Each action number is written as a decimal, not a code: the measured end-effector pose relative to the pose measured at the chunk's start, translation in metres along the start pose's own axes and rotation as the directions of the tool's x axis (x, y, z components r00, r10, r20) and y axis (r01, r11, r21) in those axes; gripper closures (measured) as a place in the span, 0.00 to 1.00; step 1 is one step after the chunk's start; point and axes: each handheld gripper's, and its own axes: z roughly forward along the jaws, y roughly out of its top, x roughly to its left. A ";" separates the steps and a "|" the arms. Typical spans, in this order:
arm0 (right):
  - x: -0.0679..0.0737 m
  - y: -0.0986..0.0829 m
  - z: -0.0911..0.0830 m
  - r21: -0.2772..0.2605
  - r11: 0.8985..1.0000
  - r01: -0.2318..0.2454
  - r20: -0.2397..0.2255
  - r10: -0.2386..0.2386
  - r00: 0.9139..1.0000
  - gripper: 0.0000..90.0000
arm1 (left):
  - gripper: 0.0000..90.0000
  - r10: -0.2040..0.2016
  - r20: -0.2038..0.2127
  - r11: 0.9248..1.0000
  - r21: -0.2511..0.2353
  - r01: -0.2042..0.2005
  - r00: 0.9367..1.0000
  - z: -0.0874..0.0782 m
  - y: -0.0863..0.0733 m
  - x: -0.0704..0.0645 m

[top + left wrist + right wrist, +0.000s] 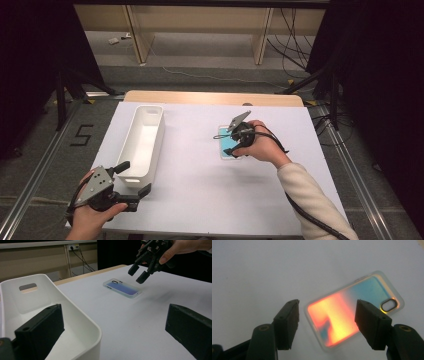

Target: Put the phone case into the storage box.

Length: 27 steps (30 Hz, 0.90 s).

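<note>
White sheeting covers the table (200,200), and all items are described from left to right across the high view. At the near-left corner, the left gripper (134,178) is held in the person's left hand (92,215), with the grey three-cornered plate on top. Its jaws are spread wide and nothing is held between them; in the left gripper view, one jaw is seen over the near end of the bin and the other over bare table. Just beside this gripper, a long white plastic bin (142,142) is set lengthwise on the left half of the table. A handle slot is cut in its far end wall, and no contents are seen inside it in the left gripper view.

Right of centre, well apart from the bin, a translucent phone case (225,147) is laid flat on the white surface. Blue is shown by it in the high view and in the left gripper view (122,288); in the right gripper view (352,312) an orange-to-blue sheen is seen, with the camera cut-out at its far end.

Over the near end of the case, the right gripper (231,144) is held in the right hand (262,145), tilted downward. Its jaws are released and are poised above the case, one on either side, without contact being made.
</note>
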 end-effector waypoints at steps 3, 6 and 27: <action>-0.001 0.001 -0.002 0.053 0.998 0.040 -0.023 -0.039 0.999 0.41 | 0.01 0.002 0.001 1.000 0.001 -0.002 1.000 0.000 0.000 0.000; -0.001 0.003 0.000 0.099 0.993 0.070 -0.030 -0.067 0.997 0.41 | 0.01 0.006 0.000 1.000 -0.001 -0.006 1.000 0.000 0.000 0.001; -0.001 0.003 0.023 0.256 0.950 0.177 -0.088 -0.160 0.983 0.51 | 0.01 0.001 0.001 1.000 -0.005 -0.001 1.000 -0.001 0.000 0.000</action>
